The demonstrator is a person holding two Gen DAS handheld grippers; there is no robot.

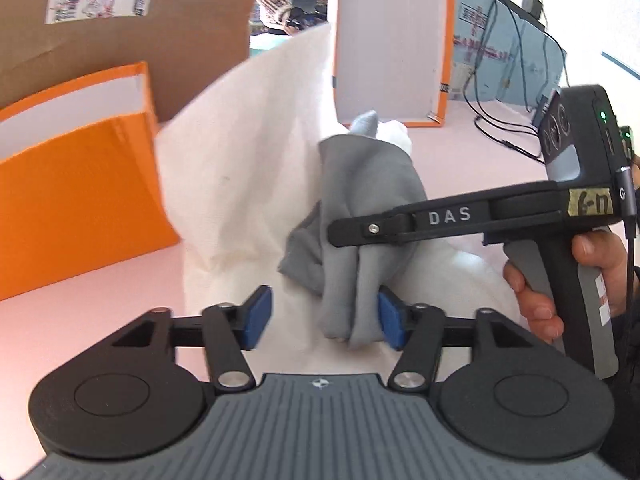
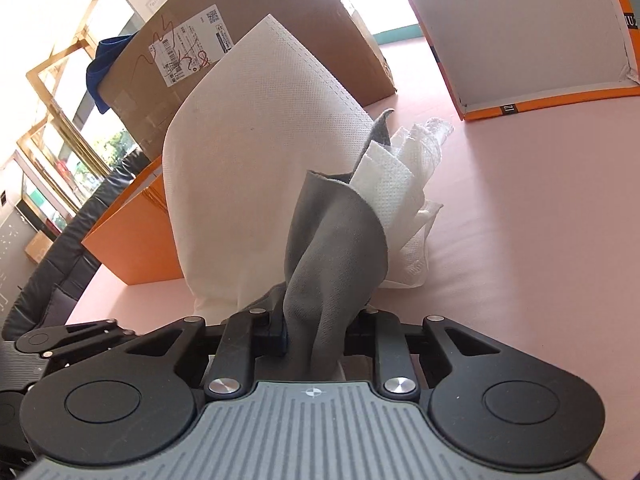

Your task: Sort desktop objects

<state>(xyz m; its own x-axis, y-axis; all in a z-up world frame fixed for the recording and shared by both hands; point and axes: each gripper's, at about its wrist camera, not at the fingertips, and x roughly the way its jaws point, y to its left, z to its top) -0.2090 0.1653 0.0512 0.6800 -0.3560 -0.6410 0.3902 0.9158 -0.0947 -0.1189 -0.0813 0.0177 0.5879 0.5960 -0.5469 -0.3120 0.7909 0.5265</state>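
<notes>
Grey cloth (image 2: 336,240) lies bunched on pink tabletop (image 2: 520,208) beside cardboard box (image 2: 280,20).

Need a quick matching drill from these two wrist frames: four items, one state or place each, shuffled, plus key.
Items
1. left hand-held gripper
2. right hand-held gripper
3. grey cloth
4. orange box

States
A. clamped on the cloth
B. standing at the left, in front of the cardboard box
C. open, blue pads apart
D. bunched up against the white fabric bag

Pairs: 1-C, 2-A, 3-D, 4-B
</notes>
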